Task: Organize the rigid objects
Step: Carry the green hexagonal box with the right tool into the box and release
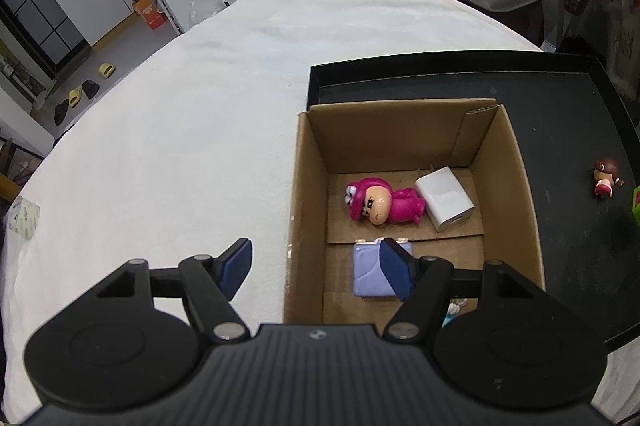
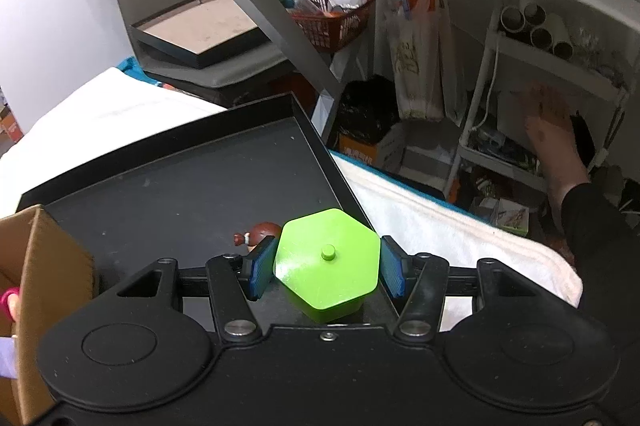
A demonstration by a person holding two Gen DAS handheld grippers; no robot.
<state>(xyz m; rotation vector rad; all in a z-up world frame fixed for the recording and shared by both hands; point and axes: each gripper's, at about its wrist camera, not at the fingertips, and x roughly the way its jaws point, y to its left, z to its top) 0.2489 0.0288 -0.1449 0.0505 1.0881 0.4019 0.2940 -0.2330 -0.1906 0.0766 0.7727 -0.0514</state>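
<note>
Two claws are ours here. Our right gripper [image 2: 326,268] is clenched on a green hexagonal container [image 2: 327,262], smooth plastic with a small knob on its lid, above the black tray [image 2: 192,178] near its right edge. A brown-haired figurine [image 2: 258,232] lies just behind. Our left gripper [image 1: 316,268] hangs released, blue pads wide, over the left wall of the cardboard box [image 1: 308,186]. Inside we see a glossy pink figurine [image 1: 384,204] touching a white charger block [image 1: 444,198], and a lavender case [image 1: 370,274] in the near compartment.

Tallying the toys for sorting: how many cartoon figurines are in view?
2. The pink figurine lies inside the cardboard box; the brown-haired figurine lies on the black tray. Others may be hidden.
</note>
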